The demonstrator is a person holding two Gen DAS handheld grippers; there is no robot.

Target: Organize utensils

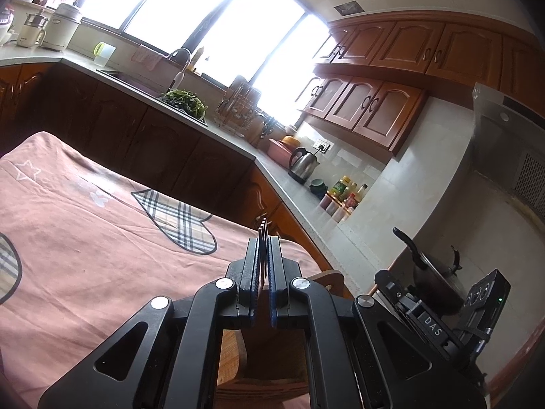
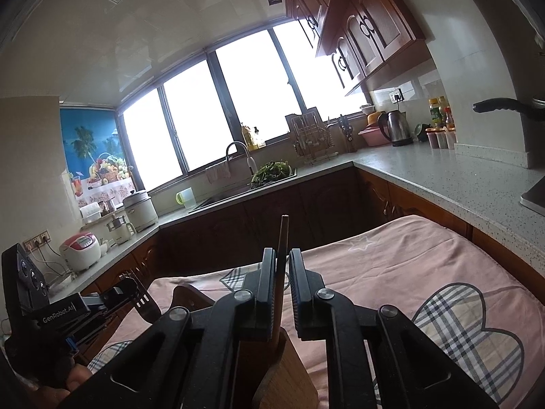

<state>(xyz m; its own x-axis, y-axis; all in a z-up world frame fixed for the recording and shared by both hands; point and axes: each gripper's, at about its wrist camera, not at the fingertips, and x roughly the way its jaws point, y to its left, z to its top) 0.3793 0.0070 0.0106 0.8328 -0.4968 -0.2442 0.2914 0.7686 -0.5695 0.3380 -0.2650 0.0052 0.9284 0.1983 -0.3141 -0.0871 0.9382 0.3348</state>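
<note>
1. Your left gripper (image 1: 263,255) has its black jaws pressed together on a dark slotted utensil (image 1: 262,230), seen edge-on in the left wrist view; its thin blade stands up beyond the fingertips.
2. In the right wrist view the same dark slotted utensil shows its slots, held near the left edge of the table.
3. Your right gripper (image 2: 282,266) has its jaws slightly spread; a slim brown wooden stick-like utensil (image 2: 282,238) stands upright between them, lying against the left pad and clear of the right pad.
4. A wooden utensil holder (image 2: 289,375) sits directly below both grippers, on the near part of the table; the stick's lower end runs down to it.
5. The table carries a pink cloth with plaid heart patches (image 2: 408,272).
6. A grey speckled countertop (image 2: 460,184) runs beyond the table's far and right edges.
</note>
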